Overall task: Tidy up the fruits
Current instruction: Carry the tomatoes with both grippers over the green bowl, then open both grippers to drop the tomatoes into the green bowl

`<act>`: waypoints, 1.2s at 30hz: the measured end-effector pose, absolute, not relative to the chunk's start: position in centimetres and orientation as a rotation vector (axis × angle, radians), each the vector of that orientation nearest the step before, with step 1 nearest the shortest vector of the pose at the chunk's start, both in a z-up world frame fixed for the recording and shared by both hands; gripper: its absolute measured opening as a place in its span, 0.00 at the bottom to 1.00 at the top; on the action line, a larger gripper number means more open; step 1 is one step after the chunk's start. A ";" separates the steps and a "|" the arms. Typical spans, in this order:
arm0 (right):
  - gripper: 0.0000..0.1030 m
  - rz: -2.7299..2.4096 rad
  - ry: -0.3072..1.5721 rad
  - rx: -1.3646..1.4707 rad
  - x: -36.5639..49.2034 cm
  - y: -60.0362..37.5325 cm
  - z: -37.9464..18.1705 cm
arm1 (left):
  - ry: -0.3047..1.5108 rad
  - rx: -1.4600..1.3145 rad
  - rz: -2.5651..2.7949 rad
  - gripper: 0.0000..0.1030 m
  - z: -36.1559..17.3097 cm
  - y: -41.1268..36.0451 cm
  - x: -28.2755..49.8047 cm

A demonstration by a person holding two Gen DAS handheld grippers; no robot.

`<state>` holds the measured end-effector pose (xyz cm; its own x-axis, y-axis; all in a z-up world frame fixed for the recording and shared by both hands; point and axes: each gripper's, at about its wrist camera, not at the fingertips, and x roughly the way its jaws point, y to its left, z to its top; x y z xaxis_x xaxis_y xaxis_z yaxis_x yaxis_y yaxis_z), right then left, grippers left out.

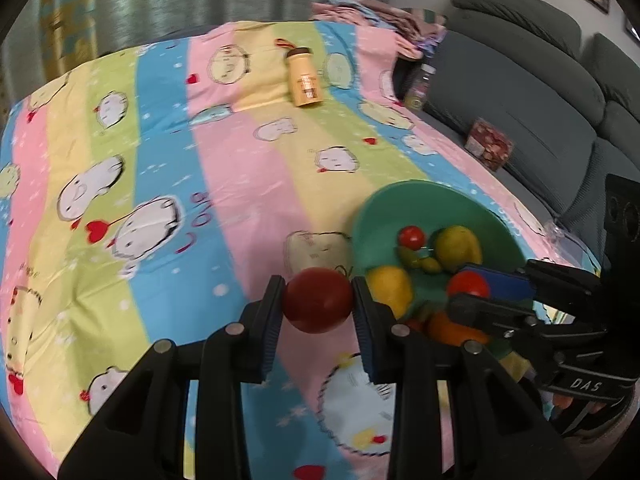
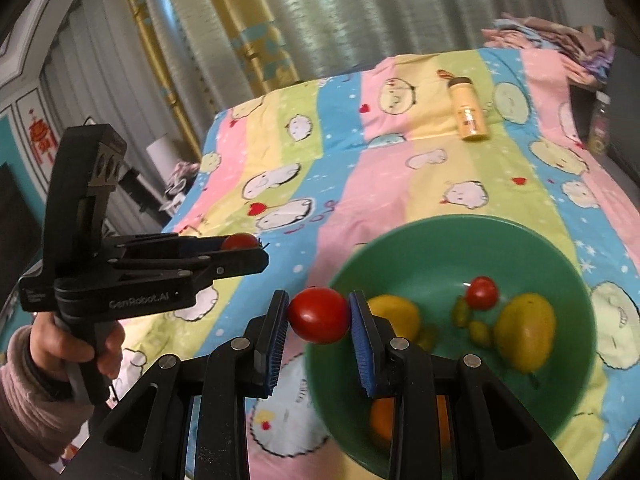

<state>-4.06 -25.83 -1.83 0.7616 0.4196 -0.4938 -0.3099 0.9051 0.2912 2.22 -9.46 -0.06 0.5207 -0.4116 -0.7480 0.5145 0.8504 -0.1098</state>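
We grip a dark apple (image 1: 318, 300) in our left gripper (image 1: 318, 304) and a tomato (image 2: 319, 315) in our right gripper (image 2: 319, 318), near the bowl (image 2: 440, 240).

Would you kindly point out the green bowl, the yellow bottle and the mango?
green bowl (image 2: 432, 240), right wrist view, far rim.
yellow bottle (image 1: 306, 84), left wrist view, mid-body.
mango (image 2: 524, 330), right wrist view, centre of skin.
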 end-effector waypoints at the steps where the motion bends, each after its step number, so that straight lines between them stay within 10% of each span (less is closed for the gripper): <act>1: 0.32 0.397 0.581 0.201 -4.1 -26.1 -1.9 | 0.858 0.139 -0.564 0.32 0.0 -10.0 2.2; 26: 0.32 0.215 0.639 0.197 -4.6 -32.0 -3.9 | 0.912 0.313 -0.646 0.32 -2.8 -18.5 2.1; 33: 0.33 0.192 0.628 0.191 -5.0 -32.3 -3.3 | 0.875 0.315 -0.614 0.73 -1.6 -18.1 1.6; 36: 0.51 0.164 0.632 0.156 -5.2 -32.1 -2.6 | 0.860 0.303 -0.588 0.83 -0.8 -17.5 1.5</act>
<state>-5.16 -32.07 -2.64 0.7948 0.1994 -0.5732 -0.1046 0.9754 0.1942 1.51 -17.54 -0.83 0.5086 -0.3609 -0.7817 0.5969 0.8021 0.0181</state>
